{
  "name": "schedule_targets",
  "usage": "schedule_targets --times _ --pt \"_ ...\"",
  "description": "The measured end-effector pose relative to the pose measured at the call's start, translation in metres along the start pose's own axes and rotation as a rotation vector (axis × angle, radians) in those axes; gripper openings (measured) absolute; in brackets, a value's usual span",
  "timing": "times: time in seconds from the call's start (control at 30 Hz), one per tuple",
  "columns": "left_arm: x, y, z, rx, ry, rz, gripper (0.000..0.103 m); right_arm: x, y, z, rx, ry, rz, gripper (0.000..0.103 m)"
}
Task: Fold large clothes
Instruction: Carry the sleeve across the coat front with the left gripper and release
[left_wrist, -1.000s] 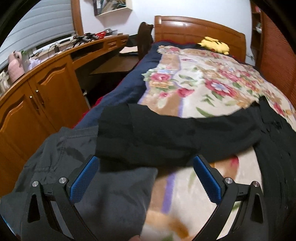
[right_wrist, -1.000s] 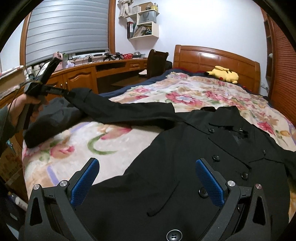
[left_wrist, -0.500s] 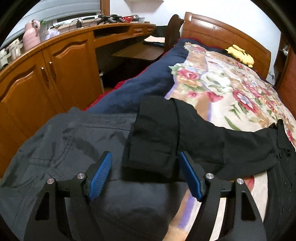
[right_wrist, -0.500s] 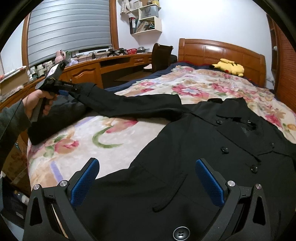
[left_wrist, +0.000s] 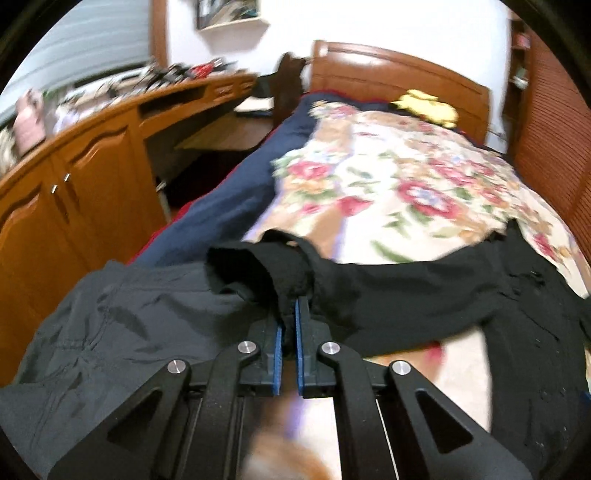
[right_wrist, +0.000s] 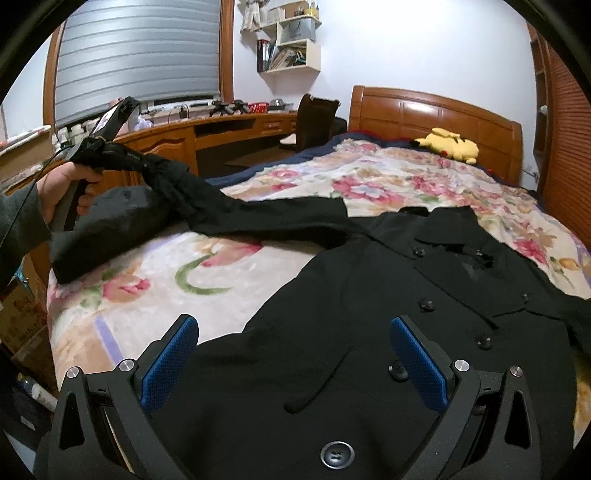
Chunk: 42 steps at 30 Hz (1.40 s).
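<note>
Coat (right_wrist: 388, 314), black and buttoned, is lying spread face-up on the flowered bedspread (right_wrist: 295, 184), its body stretching out directly ahead of and beneath the right gripper (right_wrist: 293, 363). That gripper's jaws are standing wide open above the front panel, pressing on nothing; a large button (right_wrist: 337, 455) is sitting just under them, between the two blue pads (right_wrist: 170, 365).

One sleeve (left_wrist: 388, 295) is running out sideways from the coat toward the edge of the bed. The left gripper (left_wrist: 289, 325) is pinching the cuff (left_wrist: 266, 269) of that sleeve, its jaws squeezed together on the fabric so that the cuff is bunching up just ahead of the fingertips and the sleeve is hanging lifted off the bedspread. In the right wrist view a hand (right_wrist: 62, 188) is gripping the handle of that tool.

Grey trousers (left_wrist: 122, 332) are lying to the left of and below the closed jaws, at the bed's edge. A yellow plush toy (right_wrist: 448, 144) is resting far beyond both jaws, beside the wooden headboard (right_wrist: 436, 110).
</note>
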<state>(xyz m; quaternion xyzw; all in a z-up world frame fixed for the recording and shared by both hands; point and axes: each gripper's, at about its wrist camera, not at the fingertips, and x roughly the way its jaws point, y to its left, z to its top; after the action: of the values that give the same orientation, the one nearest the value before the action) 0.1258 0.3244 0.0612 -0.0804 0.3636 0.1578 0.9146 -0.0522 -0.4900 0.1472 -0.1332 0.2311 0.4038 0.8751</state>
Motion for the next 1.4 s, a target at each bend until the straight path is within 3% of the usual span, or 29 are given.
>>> schedule_targets --times 0.27,0.37,0.67,0.93,1.17,1.27,1.33,1.4 --pt "-0.053 -0.120 -0.008 0.192 -0.065 -0.158 0.005 -0.032 -0.027 -0.016 0.027 -0.029 -0.072 0.103" --pt "-0.067 -0.162 -0.016 0.228 -0.102 -0.222 0.005 -0.040 -0.037 -0.026 0.037 -0.023 -0.114 0.103" --pt "-0.084 -0.248 -0.046 0.304 -0.089 -0.419 0.005 -0.055 -0.060 -0.042 0.097 0.017 -0.198 0.103" --pt "-0.109 -0.289 -0.084 0.359 -0.082 -0.563 0.005 -0.056 -0.059 -0.035 0.155 0.050 -0.246 0.103" --pt "-0.075 -0.300 -0.129 0.381 -0.016 -0.565 0.005 -0.048 -0.055 -0.028 0.153 0.059 -0.277 0.103" --pt "-0.073 -0.295 -0.147 0.394 -0.037 -0.527 0.014 -0.045 -0.046 -0.030 0.138 0.072 -0.279 0.103" --pt "-0.079 -0.289 -0.153 0.392 -0.062 -0.527 0.029 -0.044 -0.044 -0.032 0.127 0.079 -0.282 0.103" --pt "-0.085 -0.284 -0.156 0.387 -0.102 -0.513 0.055 -0.044 -0.041 -0.031 0.124 0.085 -0.280 0.103"
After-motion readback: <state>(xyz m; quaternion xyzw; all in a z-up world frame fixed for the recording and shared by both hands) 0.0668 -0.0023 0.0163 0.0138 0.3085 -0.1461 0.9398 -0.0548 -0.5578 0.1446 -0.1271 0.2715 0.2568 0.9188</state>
